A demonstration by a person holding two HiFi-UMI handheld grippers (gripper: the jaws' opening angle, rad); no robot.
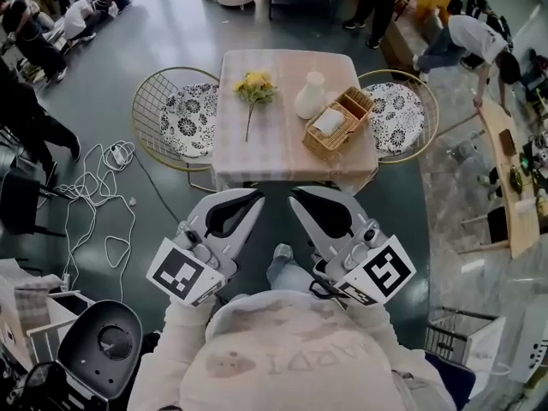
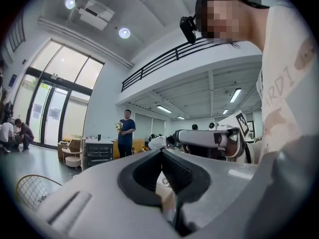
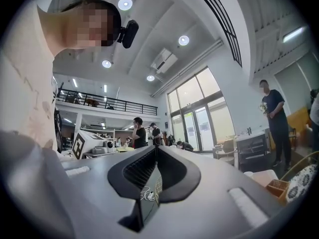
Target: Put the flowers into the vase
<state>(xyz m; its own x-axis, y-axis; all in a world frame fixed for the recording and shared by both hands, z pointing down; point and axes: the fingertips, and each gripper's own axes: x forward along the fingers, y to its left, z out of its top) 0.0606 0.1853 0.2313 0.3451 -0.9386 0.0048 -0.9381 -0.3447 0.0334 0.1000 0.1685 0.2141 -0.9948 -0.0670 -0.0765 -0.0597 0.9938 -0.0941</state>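
Note:
Yellow flowers (image 1: 254, 86) on a long stem lie on the left half of the small checked table (image 1: 274, 157). A white vase (image 1: 310, 96) stands upright to their right. Both grippers are held close to my chest, well short of the table and apart from everything on it. My left gripper (image 1: 257, 198) has its jaws together with nothing between them, and so does my right gripper (image 1: 296, 197). In the left gripper view the jaws of the left gripper (image 2: 161, 152) meet at the tips. The right gripper view shows the right gripper (image 3: 157, 148) the same, pointing out into the hall.
A wicker basket (image 1: 338, 125) holding a white napkin sits on the table to the right of the vase. Wire chairs with floral cushions flank the table, one on the left (image 1: 182, 116) and one on the right (image 1: 396, 115). White cables (image 1: 101, 187) trail on the floor to the left. Several people stand around the hall.

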